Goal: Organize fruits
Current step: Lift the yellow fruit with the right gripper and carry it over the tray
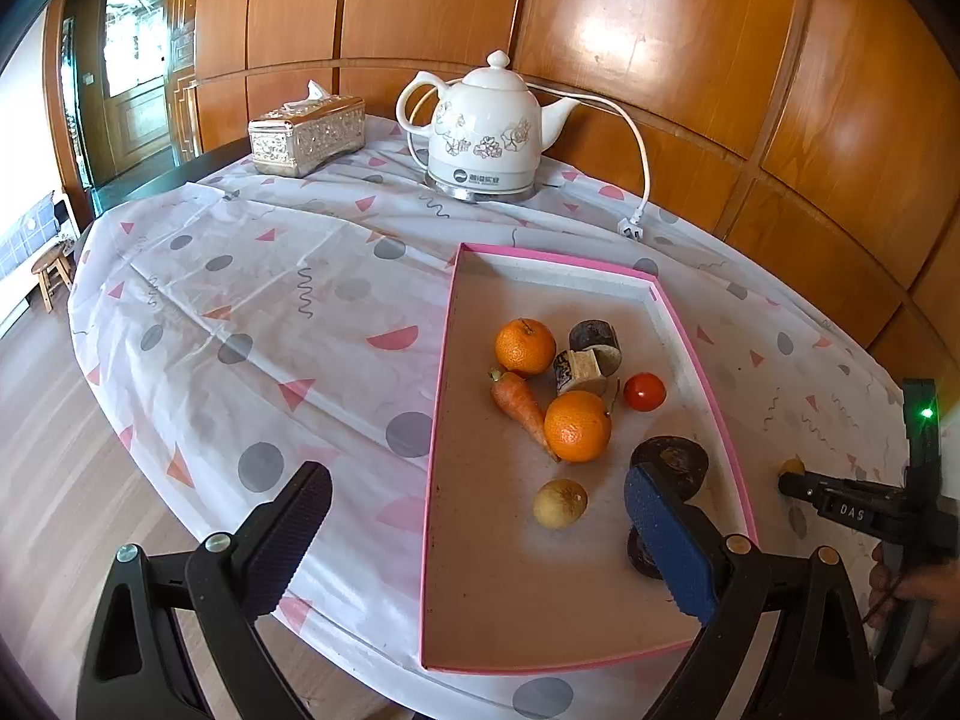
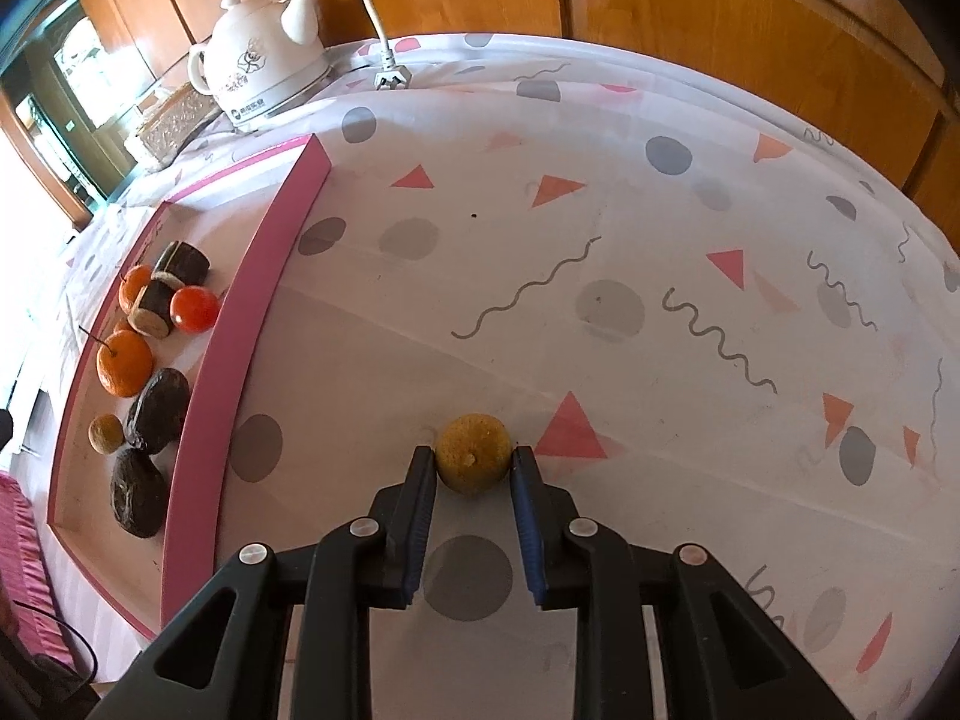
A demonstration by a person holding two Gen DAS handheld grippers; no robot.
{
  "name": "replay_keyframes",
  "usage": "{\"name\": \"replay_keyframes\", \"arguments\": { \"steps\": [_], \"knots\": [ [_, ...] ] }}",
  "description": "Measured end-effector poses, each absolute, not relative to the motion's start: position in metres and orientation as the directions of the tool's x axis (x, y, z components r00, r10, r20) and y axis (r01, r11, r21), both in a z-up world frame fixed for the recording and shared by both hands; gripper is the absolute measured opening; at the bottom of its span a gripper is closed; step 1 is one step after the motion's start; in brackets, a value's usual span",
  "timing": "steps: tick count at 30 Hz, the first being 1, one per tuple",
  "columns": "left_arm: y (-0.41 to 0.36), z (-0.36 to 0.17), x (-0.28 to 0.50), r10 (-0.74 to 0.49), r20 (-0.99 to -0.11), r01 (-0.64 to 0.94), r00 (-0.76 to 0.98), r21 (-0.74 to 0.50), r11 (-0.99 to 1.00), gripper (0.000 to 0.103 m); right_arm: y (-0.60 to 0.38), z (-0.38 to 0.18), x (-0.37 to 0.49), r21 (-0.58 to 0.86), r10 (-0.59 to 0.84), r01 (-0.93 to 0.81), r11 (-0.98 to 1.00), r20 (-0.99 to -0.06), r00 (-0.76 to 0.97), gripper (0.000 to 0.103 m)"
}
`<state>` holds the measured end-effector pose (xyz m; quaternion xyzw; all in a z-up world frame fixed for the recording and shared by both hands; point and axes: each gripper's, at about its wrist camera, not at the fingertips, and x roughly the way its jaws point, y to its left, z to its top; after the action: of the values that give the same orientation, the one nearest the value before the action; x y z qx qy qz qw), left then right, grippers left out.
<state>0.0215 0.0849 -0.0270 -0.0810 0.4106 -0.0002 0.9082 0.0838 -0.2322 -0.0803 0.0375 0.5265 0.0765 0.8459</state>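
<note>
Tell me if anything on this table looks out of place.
One small yellowish fruit sits on the tablecloth outside the pink tray, where the other produce lies; the right tongs are closed around it. A carrot lies among the fruit. The kettle's plug lies loose.

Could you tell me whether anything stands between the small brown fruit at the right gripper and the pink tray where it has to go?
Only the tray's own raised pink wall lies between. The small brown fruit sits on the tablecloth between the right gripper's jaws; the cloth toward the wall looks bare, so it must be lifted over.
</note>
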Motion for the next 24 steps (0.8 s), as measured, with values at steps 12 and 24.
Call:
{"name": "replay_keyframes", "arguments": {
  "steps": [12, 24],
  "knots": [
    [0.091, -0.022, 0.015, -0.063, -0.737, -0.079, 0.673, -0.156, 0.985, 0.099, -0.207, -0.078, 0.069, 0.159, 0.214, -0.162, 0.974, -0.880, 0.423, 0.025],
    [0.105, -0.019, 0.007, -0.047, -0.727, -0.112, 0.685, -0.168, 0.979, 0.099, -0.180, -0.061, 0.056, 0.170, 0.255, -0.220, 0.960, -0.854, 0.454, 0.025]
  ]
}}
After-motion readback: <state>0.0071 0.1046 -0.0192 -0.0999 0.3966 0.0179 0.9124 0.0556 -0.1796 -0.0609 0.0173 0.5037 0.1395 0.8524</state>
